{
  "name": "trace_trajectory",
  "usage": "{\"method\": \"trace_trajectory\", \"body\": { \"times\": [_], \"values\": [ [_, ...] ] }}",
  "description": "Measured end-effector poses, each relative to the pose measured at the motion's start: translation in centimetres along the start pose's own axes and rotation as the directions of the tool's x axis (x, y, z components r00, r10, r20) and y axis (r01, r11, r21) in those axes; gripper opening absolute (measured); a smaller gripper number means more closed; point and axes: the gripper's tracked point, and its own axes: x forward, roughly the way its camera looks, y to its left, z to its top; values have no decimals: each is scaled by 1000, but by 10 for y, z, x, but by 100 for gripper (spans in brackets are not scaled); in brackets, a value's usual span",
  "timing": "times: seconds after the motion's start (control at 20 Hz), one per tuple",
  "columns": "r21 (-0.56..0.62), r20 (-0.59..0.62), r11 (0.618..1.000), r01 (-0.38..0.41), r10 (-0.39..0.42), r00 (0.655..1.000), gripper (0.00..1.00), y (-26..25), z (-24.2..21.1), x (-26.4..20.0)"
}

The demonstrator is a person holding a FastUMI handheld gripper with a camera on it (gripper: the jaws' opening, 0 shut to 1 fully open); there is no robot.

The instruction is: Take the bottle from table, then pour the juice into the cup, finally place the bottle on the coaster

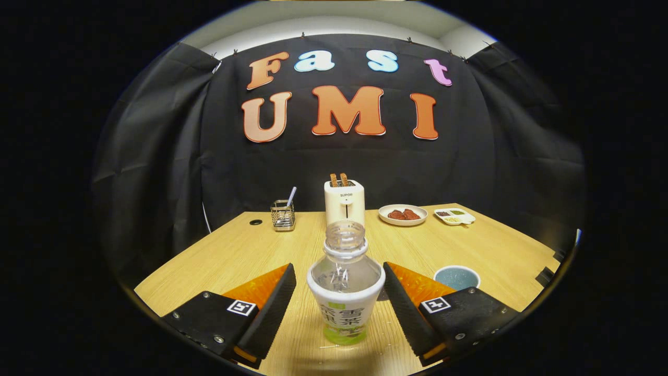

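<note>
A light wooden worktop spreads across the booth, backed by black cloth. At its near end the tongs stand wide apart, one finger on either side of a clear plastic bottle, each with a visible gap to the bottle's wall, so neither presses on it. The bottle stands upright on the worktop between the fingers, uncapped, its upper part see-through and its lower part wrapped in a white and green label. Beyond the bottle, in line with it, a cream toaster stands with two browned slices poking from its slots. To the right of the toaster, near the far edge, a round plate carries dark reddish pieces of food, and just beside it lies a small white divided dish with little portions in its compartments. Left of the toaster, a wire mesh holder keeps a single utensil leaning out. Close to the right finger, just beyond its tip, sits a pale blue cup, open side up. A small dark round hole marks the worktop left of the holder.
</note>
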Motion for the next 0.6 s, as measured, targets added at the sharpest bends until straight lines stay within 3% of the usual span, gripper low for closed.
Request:
{"method": "trace_trajectory", "body": {
  "times": [0.6],
  "values": [
    [6,-59,1000,18,-18,998,99,-5,-39,16]
  ]
}}
